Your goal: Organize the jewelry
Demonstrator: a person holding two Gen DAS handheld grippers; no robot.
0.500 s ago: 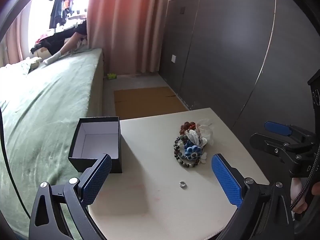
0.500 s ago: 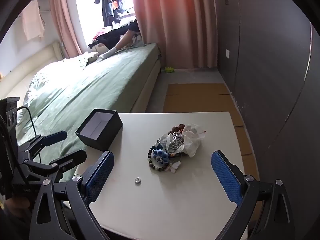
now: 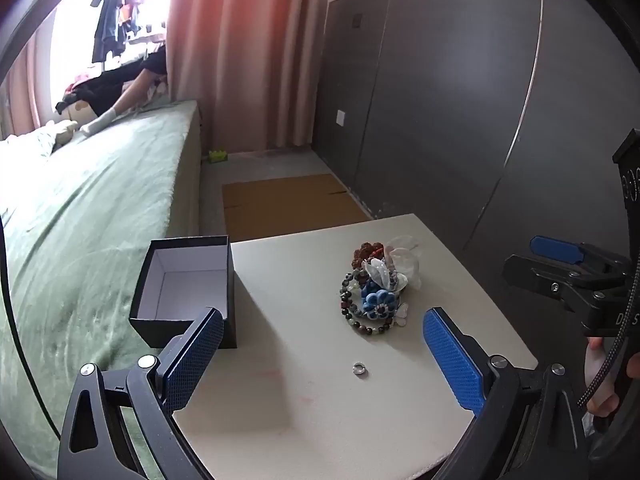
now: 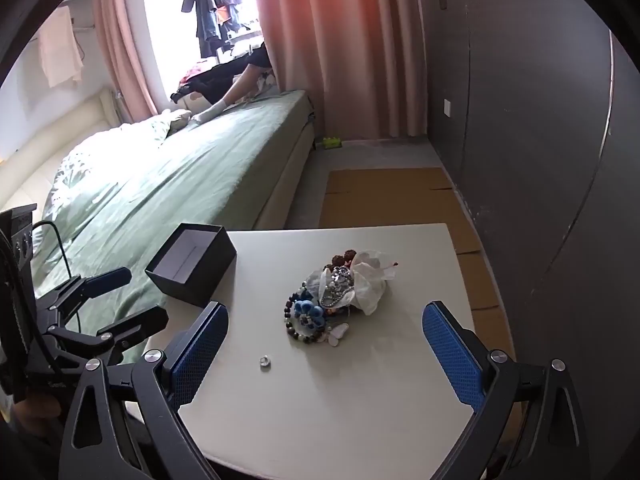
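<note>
A pile of jewelry (image 3: 376, 284) lies on the white table (image 3: 304, 404): bead bracelets, a blue fabric flower, a white flower piece. It also shows in the right wrist view (image 4: 336, 296). A small silver ring (image 3: 359, 369) lies alone in front of the pile, also seen in the right wrist view (image 4: 264, 361). An open black box (image 3: 188, 284) with a white inside stands at the table's left edge (image 4: 192, 264). My left gripper (image 3: 320, 360) is open and empty above the near table. My right gripper (image 4: 324, 352) is open and empty, near the ring.
A bed with a green cover (image 3: 80, 220) borders the table on the left. A dark panelled wall (image 3: 480, 100) runs along the right. Cardboard (image 3: 288, 204) lies on the floor beyond the table. A person sits at the bed's far end by the window.
</note>
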